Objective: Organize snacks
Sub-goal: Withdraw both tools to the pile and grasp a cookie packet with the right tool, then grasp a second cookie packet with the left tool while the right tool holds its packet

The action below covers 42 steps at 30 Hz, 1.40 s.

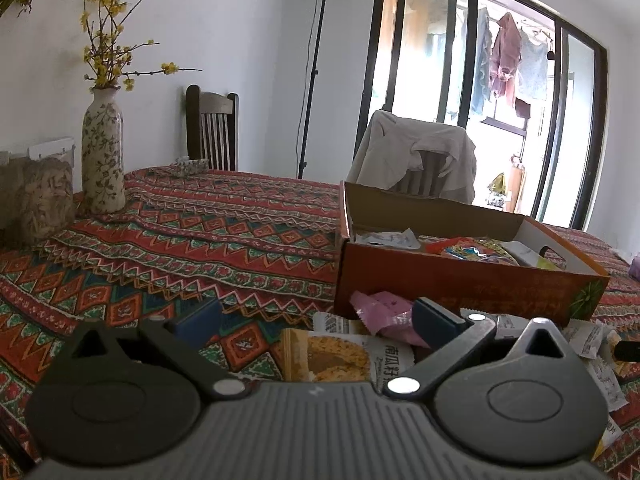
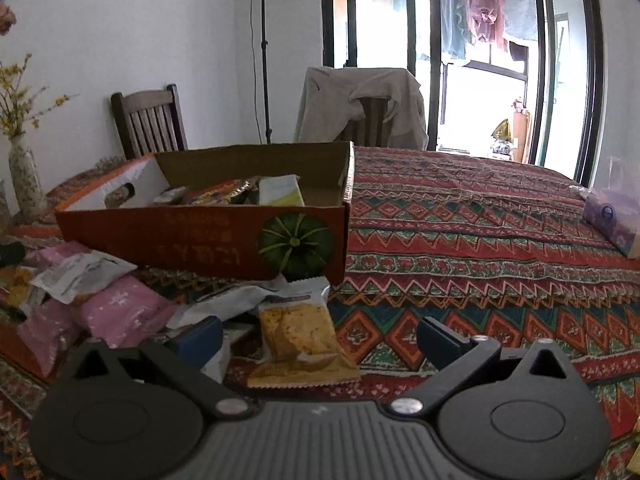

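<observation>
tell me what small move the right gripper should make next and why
Probably ease the right gripper forward and down over the yellow biscuit packet. Its jaws are open and empty, the packet lies loose on the patterned tablecloth between them, and the orange cardboard box just behind already holds snacks.
</observation>
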Available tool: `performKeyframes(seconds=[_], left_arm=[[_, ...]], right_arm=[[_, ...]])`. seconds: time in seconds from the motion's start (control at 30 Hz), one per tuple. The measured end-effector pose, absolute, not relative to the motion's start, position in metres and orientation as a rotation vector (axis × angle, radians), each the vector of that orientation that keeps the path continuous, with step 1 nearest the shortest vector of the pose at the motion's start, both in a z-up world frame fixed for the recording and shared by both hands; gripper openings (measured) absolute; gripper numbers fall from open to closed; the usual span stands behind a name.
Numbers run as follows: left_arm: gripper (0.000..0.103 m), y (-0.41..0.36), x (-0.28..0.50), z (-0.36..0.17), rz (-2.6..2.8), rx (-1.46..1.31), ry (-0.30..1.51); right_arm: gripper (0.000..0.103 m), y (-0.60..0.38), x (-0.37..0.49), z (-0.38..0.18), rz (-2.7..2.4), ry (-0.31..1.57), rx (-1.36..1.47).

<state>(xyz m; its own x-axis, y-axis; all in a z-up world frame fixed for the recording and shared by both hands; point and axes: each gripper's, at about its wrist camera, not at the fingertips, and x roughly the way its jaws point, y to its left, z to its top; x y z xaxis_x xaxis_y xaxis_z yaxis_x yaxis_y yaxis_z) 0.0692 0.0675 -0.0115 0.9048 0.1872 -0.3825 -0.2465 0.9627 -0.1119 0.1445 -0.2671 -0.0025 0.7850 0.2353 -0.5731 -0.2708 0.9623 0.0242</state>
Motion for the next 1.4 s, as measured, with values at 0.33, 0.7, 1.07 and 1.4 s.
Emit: performKeyframes(seconds=[0.33, 0.7, 1.07, 1.4], left_arm=[[0.103, 0.07, 0.068, -0.011, 0.214, -0.183, 0.382], [0.103, 0.071, 0.069, -0.012, 0.216, -0.186, 0.386], [0.103, 0.071, 0.074, -0.013, 0.241, -0.18, 0.415], [0.103, 0.072, 0.073, -0.004, 0.221, -0.137, 0.485]], right_arm=[[0.066, -0.259, 0.173, -0.017, 0.254, 0.695, -0.054], [0.039, -0.259, 0.154, -0.013, 0.223, 0.577, -0.055], [0.039, -0.256, 0.125, 0.002, 0.155, 0.369, -0.115], [0.039, -0.26, 0.124, 0.002, 0.159, 0.36, -0.088]])
